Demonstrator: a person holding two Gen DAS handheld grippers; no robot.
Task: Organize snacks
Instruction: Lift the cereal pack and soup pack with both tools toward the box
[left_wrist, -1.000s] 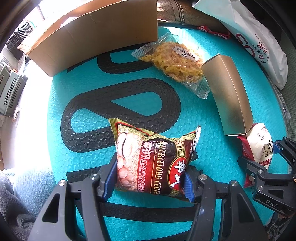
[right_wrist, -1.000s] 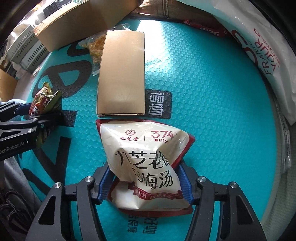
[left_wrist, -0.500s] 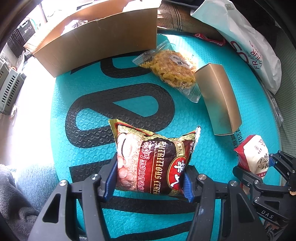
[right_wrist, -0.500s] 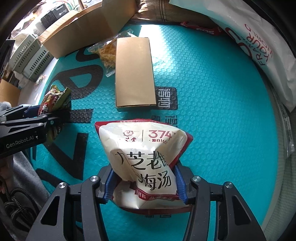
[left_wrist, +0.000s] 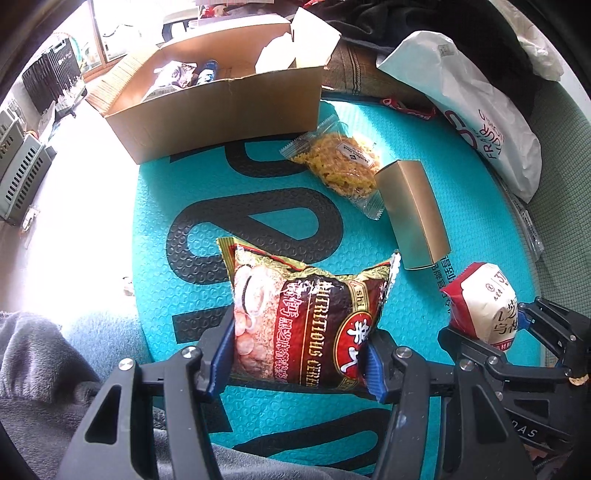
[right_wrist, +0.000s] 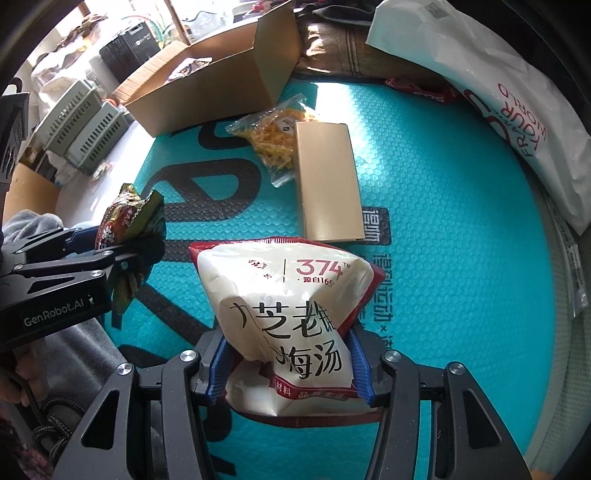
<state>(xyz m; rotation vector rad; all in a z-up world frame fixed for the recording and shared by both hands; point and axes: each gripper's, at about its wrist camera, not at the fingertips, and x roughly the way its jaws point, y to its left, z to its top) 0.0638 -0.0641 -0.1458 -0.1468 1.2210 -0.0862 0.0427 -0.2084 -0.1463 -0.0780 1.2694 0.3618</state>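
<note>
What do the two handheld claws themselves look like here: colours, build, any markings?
Both the left claw and the right claw are black plastic linkage frames with silver screws and ribbed blue pads. The left one's side carries white "GenRobot.AI" lettering.

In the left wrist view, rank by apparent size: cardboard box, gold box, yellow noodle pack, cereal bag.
Largest to smallest:
1. cardboard box
2. cereal bag, though nearness to the camera inflates it
3. gold box and yellow noodle pack, too alike to rank

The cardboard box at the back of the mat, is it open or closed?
Open. The cardboard box has its flaps folded outward, and a few packets lie inside it, seen from above in the left wrist view.
</note>
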